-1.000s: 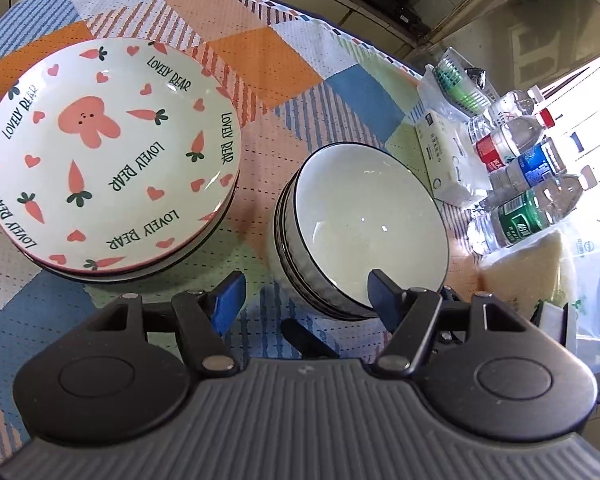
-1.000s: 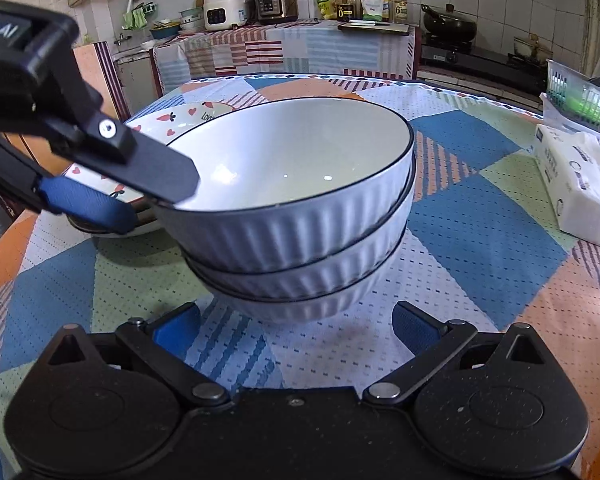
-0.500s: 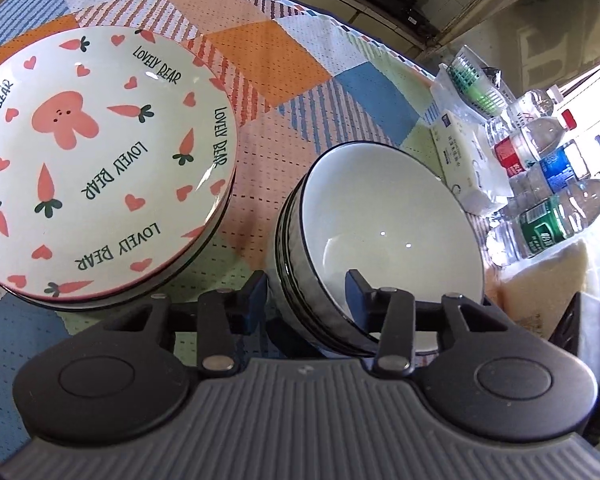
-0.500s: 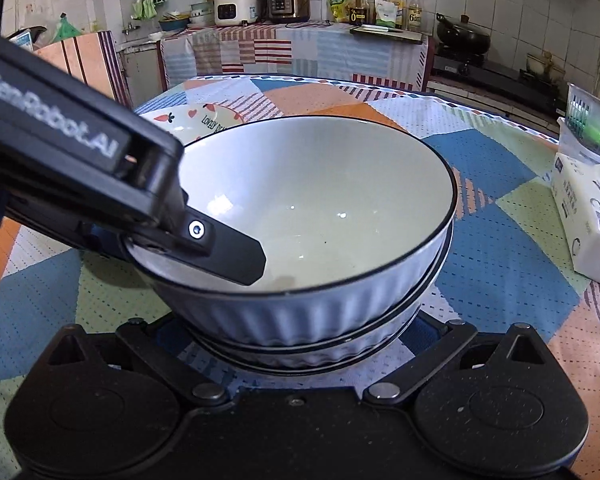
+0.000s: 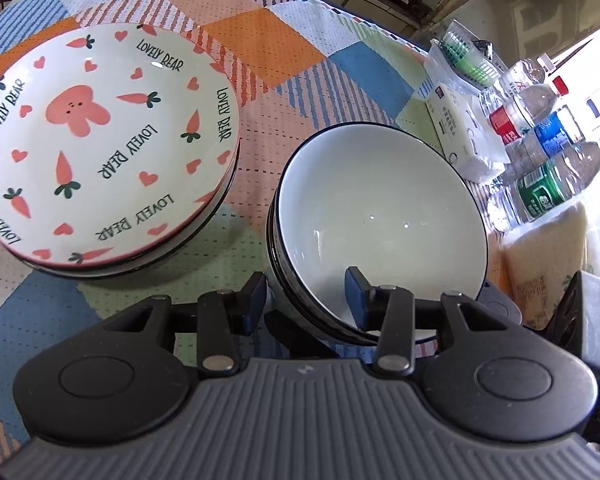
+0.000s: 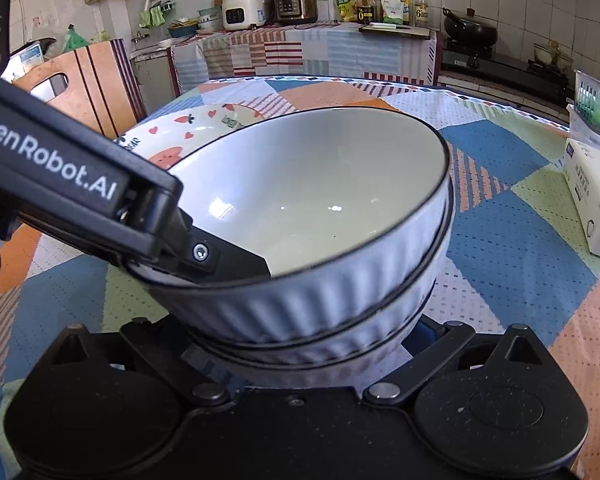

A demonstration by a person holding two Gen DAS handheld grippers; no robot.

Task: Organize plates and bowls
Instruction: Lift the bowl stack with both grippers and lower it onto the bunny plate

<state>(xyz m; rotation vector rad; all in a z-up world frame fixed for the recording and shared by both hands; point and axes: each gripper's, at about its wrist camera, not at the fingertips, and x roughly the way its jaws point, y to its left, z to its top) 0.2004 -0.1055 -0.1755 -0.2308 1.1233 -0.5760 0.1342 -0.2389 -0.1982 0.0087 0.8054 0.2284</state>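
Observation:
A stack of white ribbed bowls (image 5: 380, 216) with black rims stands on the patchwork tablecloth; it also shows in the right wrist view (image 6: 320, 216). My left gripper (image 5: 306, 296) is shut on the near rim of the stack, one finger inside, one outside. My right gripper (image 6: 300, 344) is open, its fingers on either side of the stack's base, mostly hidden under it. A stack of carrot-and-rabbit "Lovely Bear" plates (image 5: 100, 148) sits left of the bowls, and shows behind them in the right wrist view (image 6: 188, 128).
Water bottles (image 5: 540, 148), a tissue pack (image 5: 464, 132), a green-and-white basket (image 5: 468, 60) and a yellow bag (image 5: 544, 264) crowd the table's right side. A wooden chair (image 6: 88, 80) stands at the far left. A kitchen counter lies beyond the table.
My left gripper moved onto the bowl rim and closed on it. My right gripper slid forward so its fingers straddle the base of the stack.

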